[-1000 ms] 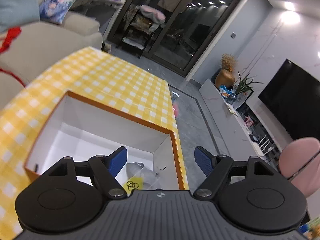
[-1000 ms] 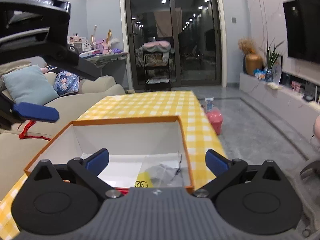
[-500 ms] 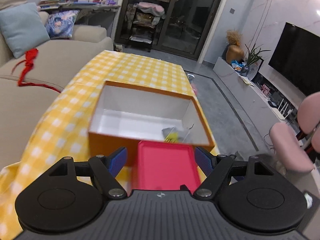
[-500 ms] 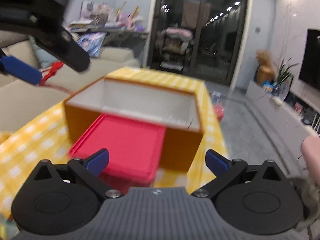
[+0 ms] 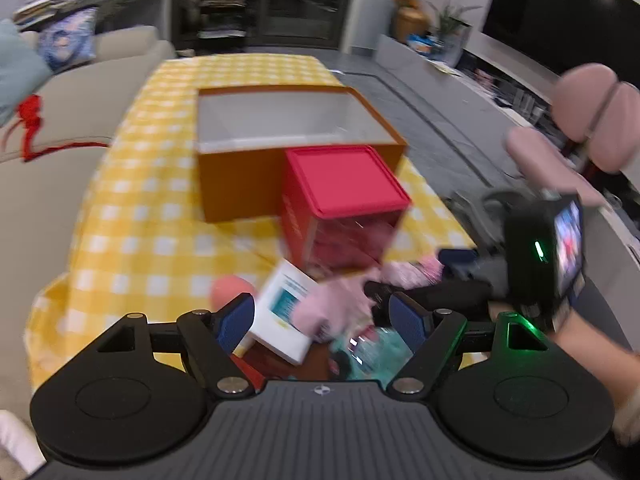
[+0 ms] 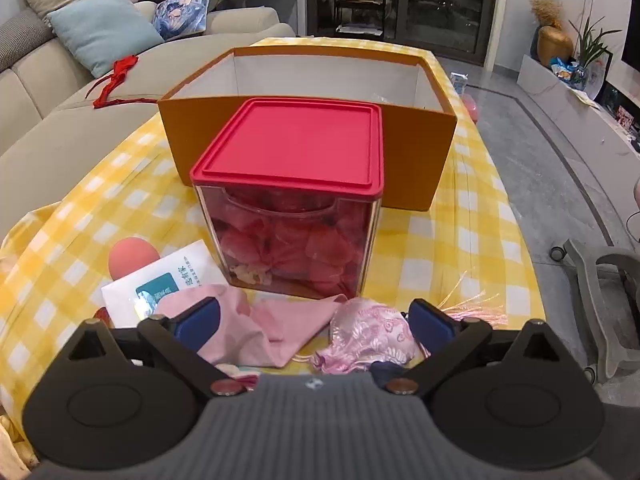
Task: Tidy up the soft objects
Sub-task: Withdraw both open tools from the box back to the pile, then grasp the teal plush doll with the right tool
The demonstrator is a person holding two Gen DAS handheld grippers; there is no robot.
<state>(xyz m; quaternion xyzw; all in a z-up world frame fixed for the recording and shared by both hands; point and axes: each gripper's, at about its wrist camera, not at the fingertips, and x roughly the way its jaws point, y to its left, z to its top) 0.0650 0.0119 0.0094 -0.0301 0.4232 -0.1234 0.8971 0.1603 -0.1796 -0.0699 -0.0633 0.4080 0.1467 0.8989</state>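
**Status: Sorting Barely Begun**

Both the left gripper (image 5: 322, 322) and right gripper (image 6: 314, 322) are spread and empty. The pink cloth (image 6: 256, 330) and brocade pouch (image 6: 370, 338) lie loose before the lidded red container (image 6: 290, 196). The orange box (image 6: 408, 168) looks nearly empty.

**Both grippers tilted down, jaws wide**

We see the left gripper (image 5: 322, 318) angled downward, blue pads spread apart and pressing on nothing. The right gripper (image 6: 314, 322) is pitched down likewise — jaws wide, nothing clamped. A bare forearm (image 5: 592, 344) carries it at the left view's right edge.
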